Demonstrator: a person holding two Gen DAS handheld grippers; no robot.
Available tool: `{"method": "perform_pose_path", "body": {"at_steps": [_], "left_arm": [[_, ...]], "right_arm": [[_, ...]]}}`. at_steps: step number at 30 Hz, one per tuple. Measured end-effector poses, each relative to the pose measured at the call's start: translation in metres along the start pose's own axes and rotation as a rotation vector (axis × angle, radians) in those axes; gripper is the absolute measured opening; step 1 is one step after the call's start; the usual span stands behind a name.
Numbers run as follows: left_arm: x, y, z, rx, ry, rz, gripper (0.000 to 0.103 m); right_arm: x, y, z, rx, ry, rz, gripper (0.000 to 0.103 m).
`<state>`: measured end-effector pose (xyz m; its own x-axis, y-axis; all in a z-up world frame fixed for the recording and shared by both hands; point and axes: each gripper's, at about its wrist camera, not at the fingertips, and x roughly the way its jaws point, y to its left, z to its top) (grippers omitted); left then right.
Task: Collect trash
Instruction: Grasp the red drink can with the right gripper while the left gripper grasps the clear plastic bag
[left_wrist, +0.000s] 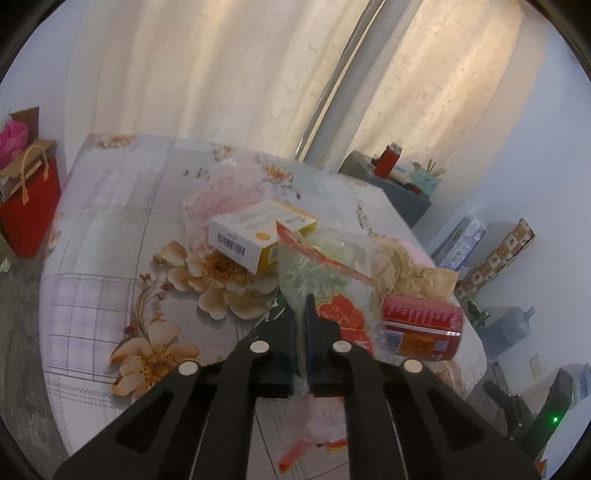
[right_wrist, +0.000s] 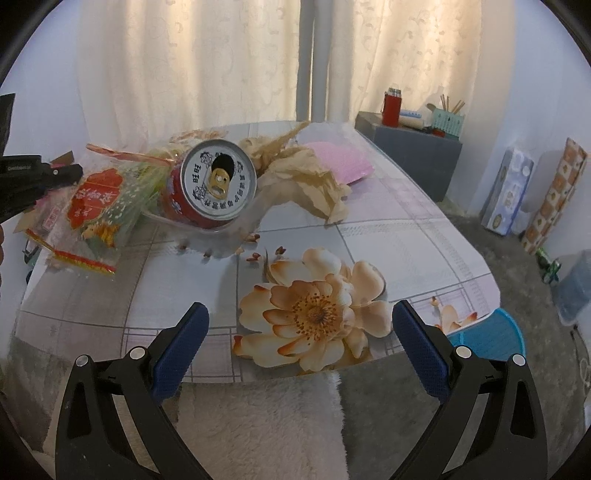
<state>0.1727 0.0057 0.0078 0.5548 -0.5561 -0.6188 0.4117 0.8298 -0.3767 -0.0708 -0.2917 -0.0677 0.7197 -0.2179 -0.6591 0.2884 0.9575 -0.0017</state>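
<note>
Black gripper arms fill the bottom of both views. In the left wrist view, the left gripper (left_wrist: 300, 314) is seen with its blue pads pressed together on the edge of a clear snack wrapper (left_wrist: 332, 291) with red print; the film is pinched between them, and its lower part is blurred and hidden behind the fingers. At ten o'clock from the fingertips a white and yellow carton (left_wrist: 255, 232) is propped tilted on a pale plastic bag (left_wrist: 221, 192), whose outline is hard to make out against the floral tablecloth (left_wrist: 110, 240). At three o'clock a red can (left_wrist: 421, 328) lies on its side, touching crumpled brown paper (left_wrist: 413, 269) behind it. A red gift bag (left_wrist: 29, 206) is cut off at nine o'clock.

In the right wrist view, the left gripper is partly cut off at the nine o'clock edge, beside the same wrapper. The can's opened top is turned toward the camera. A pink pad (right_wrist: 343, 162) is half hidden behind the paper. The right gripper (right_wrist: 300, 314) is held low over the table's near edge, jaws spread wide, with nothing between them.
</note>
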Motion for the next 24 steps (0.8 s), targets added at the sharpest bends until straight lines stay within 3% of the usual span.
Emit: {"method": "perform_pose_path", "body": {"at_steps": [6,12,15,24], "left_arm": [[-0.038,-0.012,-0.004,0.037,-0.067,-0.1,0.001],[-0.064,0.0,-0.02,-0.019,-0.035,-0.211,0.001],[-0.066,0.011,-0.038,-0.063,-0.002,-0.215,0.001],[-0.061,0.033,-0.079,-0.162,0.065,-0.214,0.001]], "right_arm": [[-0.015,-0.003,0.006,-0.006,-0.037,-0.003,0.095],[-0.035,-0.01,0.022,-0.025,-0.123,0.008,0.095],[-0.038,-0.013,0.032,-0.029,-0.14,0.032,0.095],[-0.035,-0.003,0.083,-0.063,-0.153,0.229,0.095]]}}
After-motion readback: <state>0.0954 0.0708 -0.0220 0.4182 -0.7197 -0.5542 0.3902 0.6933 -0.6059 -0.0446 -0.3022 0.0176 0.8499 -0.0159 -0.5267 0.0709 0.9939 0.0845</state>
